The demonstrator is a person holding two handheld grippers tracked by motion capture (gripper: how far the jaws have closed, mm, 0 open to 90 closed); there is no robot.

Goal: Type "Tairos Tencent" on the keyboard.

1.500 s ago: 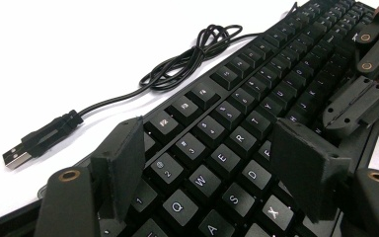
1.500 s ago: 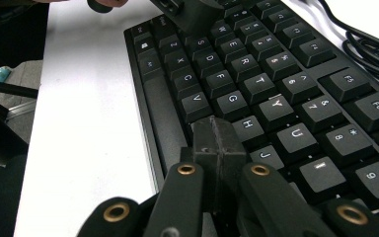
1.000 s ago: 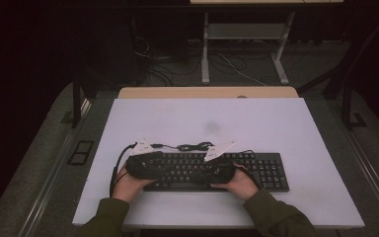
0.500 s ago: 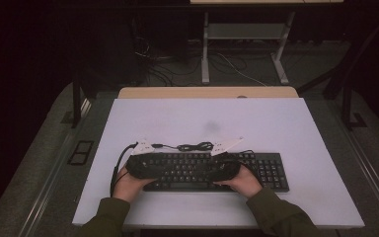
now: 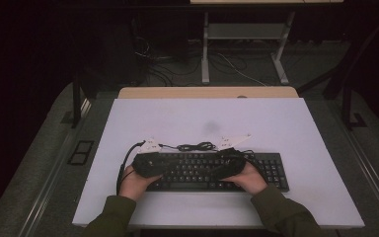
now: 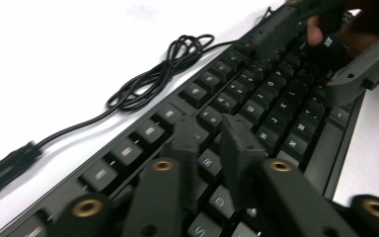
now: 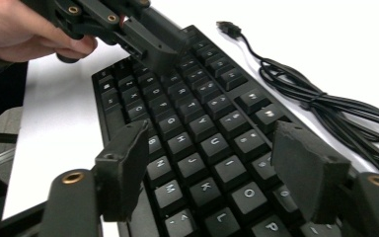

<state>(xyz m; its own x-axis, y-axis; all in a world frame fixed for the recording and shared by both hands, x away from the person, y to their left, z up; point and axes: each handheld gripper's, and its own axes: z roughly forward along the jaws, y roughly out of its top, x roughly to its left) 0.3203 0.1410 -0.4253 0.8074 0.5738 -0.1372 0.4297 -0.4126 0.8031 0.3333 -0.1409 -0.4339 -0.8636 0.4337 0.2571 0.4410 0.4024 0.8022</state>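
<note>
Black keyboard (image 5: 212, 170) with white lettering on a white table (image 5: 276, 123).

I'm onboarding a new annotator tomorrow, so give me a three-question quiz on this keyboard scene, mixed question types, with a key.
1. True or false: the right gripper hangs over the keyboard with its jaws spread wide.
2. Multiple choice: where does the bundled black cable lie? A) on the white table beyond the keyboard's far edge; B) across the keys; C) on the floor.
3. Short answer: how do the left gripper jaws stand, and is anything clamped between them?

Key
1. True.
2. A.
3. Nearly together, having just been closing, poised over the keys with nothing between them.
</note>
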